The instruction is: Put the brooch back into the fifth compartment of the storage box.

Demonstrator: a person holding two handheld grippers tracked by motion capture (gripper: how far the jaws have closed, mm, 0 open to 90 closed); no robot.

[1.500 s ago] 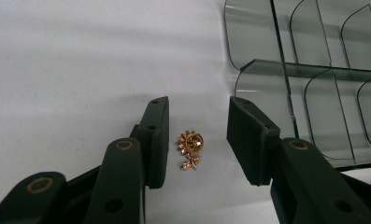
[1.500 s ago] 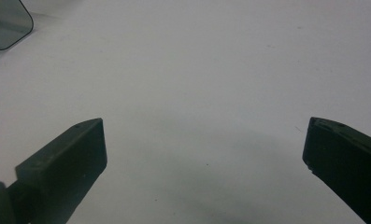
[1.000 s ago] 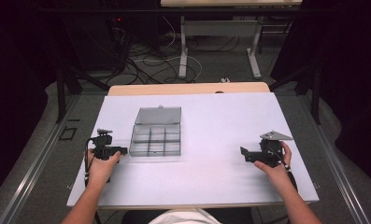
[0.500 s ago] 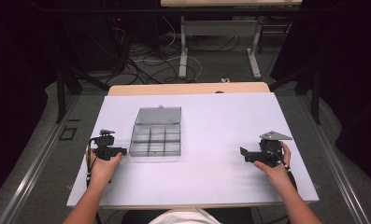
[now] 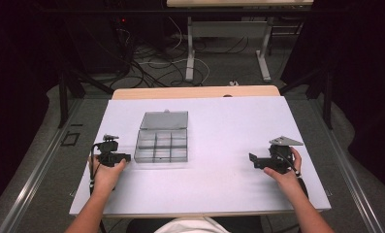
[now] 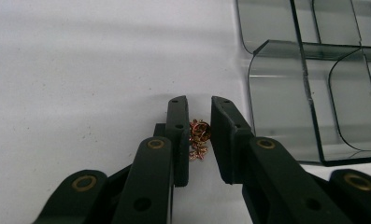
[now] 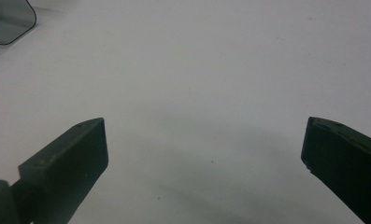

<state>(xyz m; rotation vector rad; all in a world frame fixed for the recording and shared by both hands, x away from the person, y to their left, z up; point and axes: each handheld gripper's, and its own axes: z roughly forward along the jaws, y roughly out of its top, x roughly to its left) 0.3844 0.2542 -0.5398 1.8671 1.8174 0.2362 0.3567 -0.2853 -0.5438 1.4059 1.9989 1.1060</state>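
Note:
My left gripper (image 5: 127,158) rests on the white table (image 5: 219,131), just left of a clear grey compartment box (image 5: 161,144). In the left gripper view its jaws (image 6: 199,102) have just been closing and now pinch a small gold and red tangle, like a bit of chain (image 6: 199,136); the box's front compartments (image 6: 304,93) lie to the right. At the right of the table my right gripper (image 5: 252,159) is held low, pointing left. Its jaws (image 7: 204,123) stand wide open over bare table.
The box's lid (image 5: 164,120) lies open, flat behind its compartments. A corner of the box (image 7: 8,18) shows far off in the right gripper view. A wooden board (image 5: 195,92) edges the table's far side; cables and table legs are on the floor beyond.

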